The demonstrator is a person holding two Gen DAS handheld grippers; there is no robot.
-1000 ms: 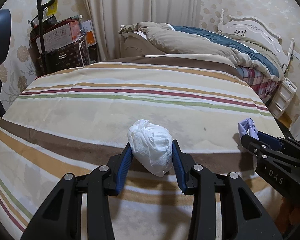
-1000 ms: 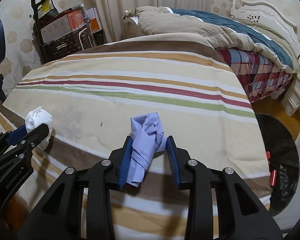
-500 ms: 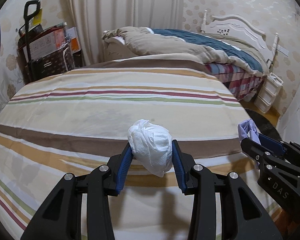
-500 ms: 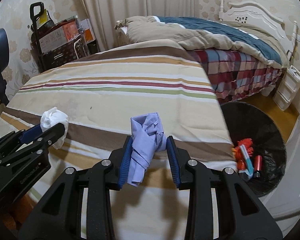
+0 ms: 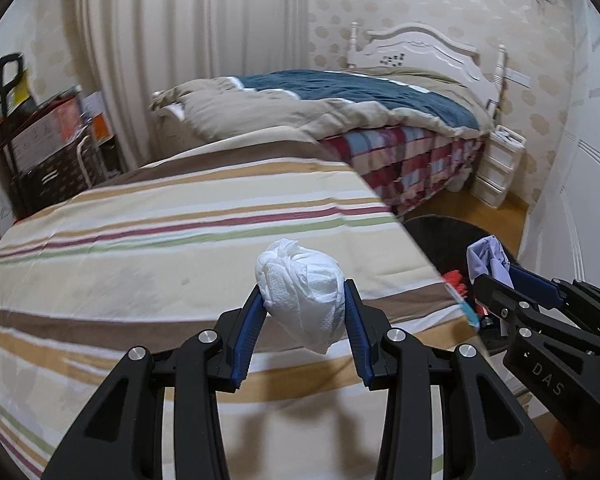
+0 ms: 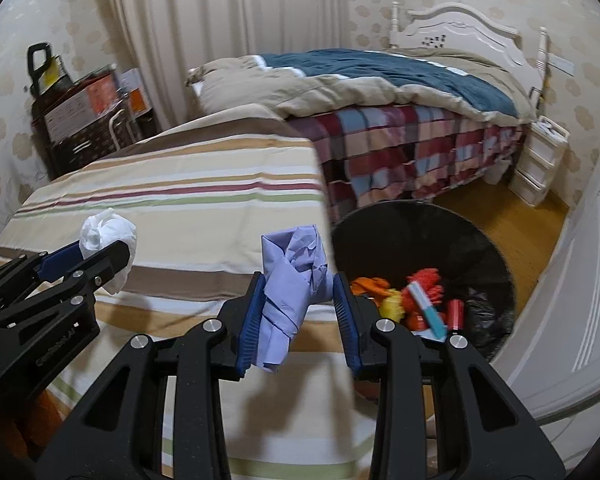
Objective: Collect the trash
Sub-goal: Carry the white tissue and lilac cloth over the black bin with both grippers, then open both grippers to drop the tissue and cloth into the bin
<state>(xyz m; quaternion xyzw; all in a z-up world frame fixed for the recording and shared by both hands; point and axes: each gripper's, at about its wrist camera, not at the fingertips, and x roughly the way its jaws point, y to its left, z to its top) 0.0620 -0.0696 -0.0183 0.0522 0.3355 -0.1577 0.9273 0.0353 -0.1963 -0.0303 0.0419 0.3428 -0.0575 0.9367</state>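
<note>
The black trash bin (image 6: pixel 480 240) is sitting on the wooden floor at the right of the right wrist frame, and it is holding orange and red scraps (image 6: pixel 420 284), a teal-and-white wrapper (image 6: pixel 426 312) and a small red can (image 6: pixel 456 314). The right claw (image 6: pixel 298 304) is gripping a crumpled lilac paper (image 6: pixel 294 280) at lower centre, its blue pads pressing both sides, just left of the bin's rim. The left claw (image 5: pixel 304 320) is clamping a white tissue wad (image 5: pixel 304 288) above the striped bedspread (image 5: pixel 160 240) (low in its own frame). A plaid-skirted bed (image 6: pixel 412 152) is crowding the bin from behind, with white drawers (image 6: pixel 540 160) at far right.
</note>
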